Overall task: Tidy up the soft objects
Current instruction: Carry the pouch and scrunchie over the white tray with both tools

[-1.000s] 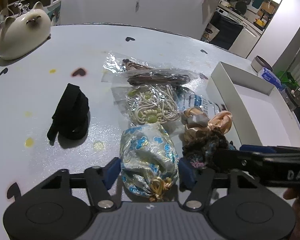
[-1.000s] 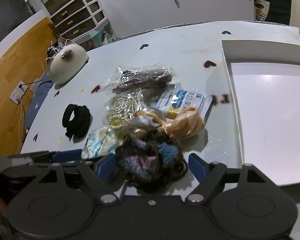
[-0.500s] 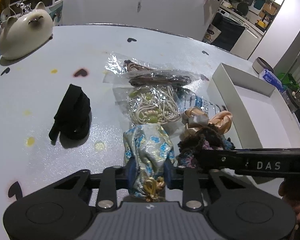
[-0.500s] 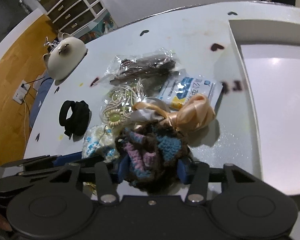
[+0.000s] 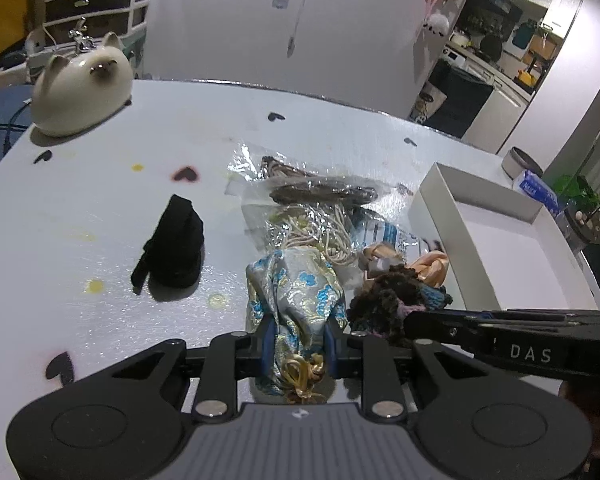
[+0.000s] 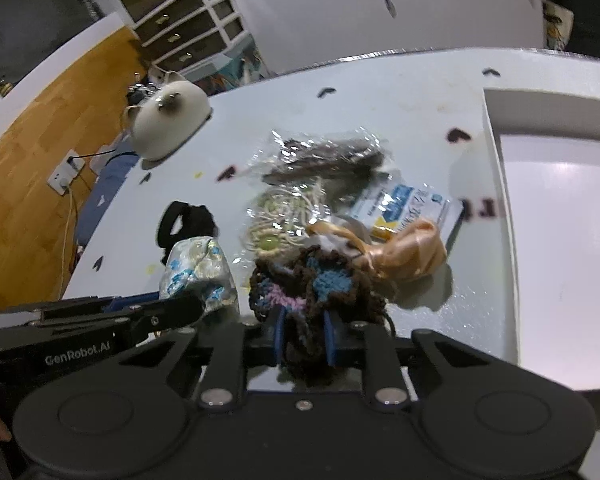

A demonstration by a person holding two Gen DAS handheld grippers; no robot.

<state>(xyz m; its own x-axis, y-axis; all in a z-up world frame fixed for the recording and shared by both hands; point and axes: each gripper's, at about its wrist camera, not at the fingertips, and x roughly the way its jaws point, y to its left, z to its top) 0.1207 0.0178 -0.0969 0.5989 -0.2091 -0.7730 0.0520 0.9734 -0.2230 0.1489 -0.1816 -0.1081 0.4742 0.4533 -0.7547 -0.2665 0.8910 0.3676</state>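
1. the brocade pouch (image 5: 296, 292) sits at the near edge of the table (image 5: 100, 208), pinched at its gathered neck by the left gripper (image 5: 297, 346); beside it the crochet scrunchie (image 6: 316, 284) is clamped in the right gripper (image 6: 303, 340).
2. both look light and limp. the pouch's satin seems slippery, so the bunched neck by the gold cord is the surest hold; the scrunchie's yarn compresses and should grip anywhere.
3. a second ago both claws stood wide open around these items; half a second ago they were narrowing; now each is squeezed tight on its item.
4. both views have tilted up, and the items appear to be lifting.
5. the white box (image 5: 496, 236), the likely destination, lies to the right, near the peach ribbon bow (image 6: 404, 252) and the black band (image 5: 172, 252).
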